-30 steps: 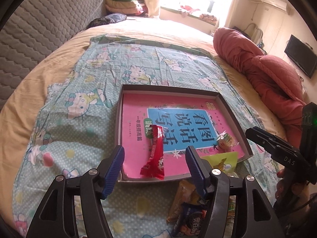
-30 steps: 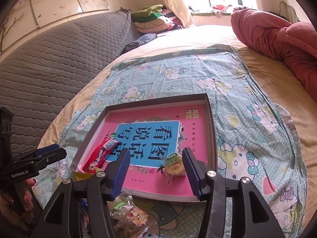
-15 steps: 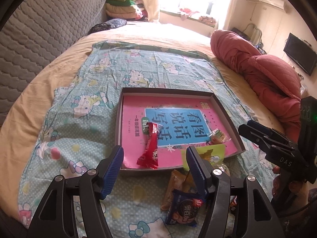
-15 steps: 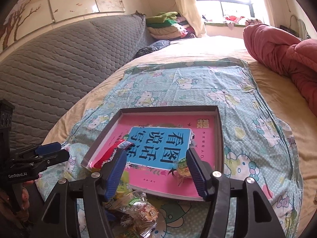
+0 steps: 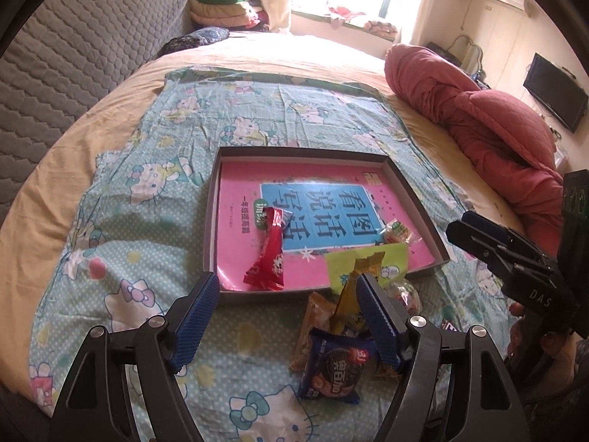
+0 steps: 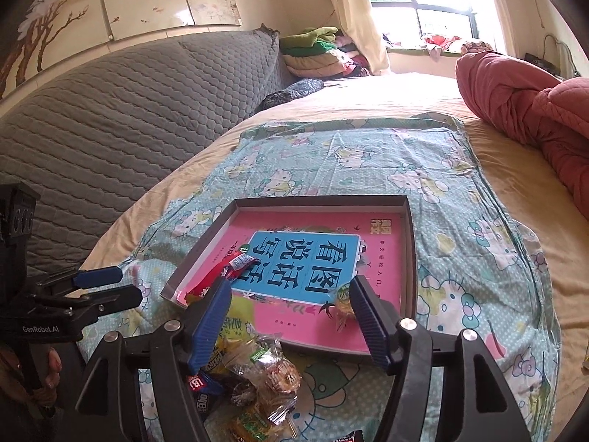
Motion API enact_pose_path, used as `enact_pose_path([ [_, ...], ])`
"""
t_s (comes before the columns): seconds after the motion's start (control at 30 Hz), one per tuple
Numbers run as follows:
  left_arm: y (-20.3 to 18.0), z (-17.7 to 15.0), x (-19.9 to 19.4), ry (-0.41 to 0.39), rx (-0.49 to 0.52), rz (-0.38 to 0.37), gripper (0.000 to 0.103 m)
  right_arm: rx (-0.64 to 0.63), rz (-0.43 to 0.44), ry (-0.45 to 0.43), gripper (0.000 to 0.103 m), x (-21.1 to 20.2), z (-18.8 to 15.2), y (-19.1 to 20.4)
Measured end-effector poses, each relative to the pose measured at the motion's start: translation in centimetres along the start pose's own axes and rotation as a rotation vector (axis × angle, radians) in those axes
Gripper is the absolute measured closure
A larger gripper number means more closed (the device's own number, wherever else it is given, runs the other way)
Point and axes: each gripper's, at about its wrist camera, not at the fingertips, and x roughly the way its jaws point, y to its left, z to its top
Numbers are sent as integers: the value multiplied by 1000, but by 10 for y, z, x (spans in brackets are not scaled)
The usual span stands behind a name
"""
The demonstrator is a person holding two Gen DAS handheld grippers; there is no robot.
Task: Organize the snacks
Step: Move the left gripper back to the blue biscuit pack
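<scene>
A shallow dark box [image 5: 211,199] [image 6: 411,250] lined with a pink and blue book lies on the Hello Kitty sheet. Inside it lie a red snack bar [image 5: 270,254] [image 6: 221,272] and a small clear-wrapped cake [image 5: 395,230] [image 6: 344,302]. A pile of snacks lies just in front of the box: a dark blue biscuit packet [image 5: 337,366], an orange packet [image 5: 314,318], a green-yellow packet [image 5: 368,261], clear-wrapped cakes [image 6: 272,368]. My left gripper [image 5: 285,316] is open and empty, above the sheet before the box. My right gripper [image 6: 291,316] is open and empty over the pile and the box's near edge.
A rolled red quilt [image 5: 489,118] [image 6: 533,110] lies along the right side of the bed. A grey quilted headboard [image 6: 129,118] runs along the left. Folded blankets [image 5: 224,7] are stacked at the far end. The bed edge is close below both grippers.
Both grippers have drawn back and up from the box, still open. The snack pile in front of the box has come further into view.
</scene>
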Motion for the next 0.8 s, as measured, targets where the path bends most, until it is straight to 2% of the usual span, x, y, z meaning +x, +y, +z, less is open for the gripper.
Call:
enact_pose_path([
  [0.23, 3, -4, -2, 7, -29, -16, 25, 17, -4, 6, 34, -4, -5, -3],
  [0.8, -24, -41, 8, 118, 57, -24, 25, 20, -7, 35, 29, -20, -29, 9],
])
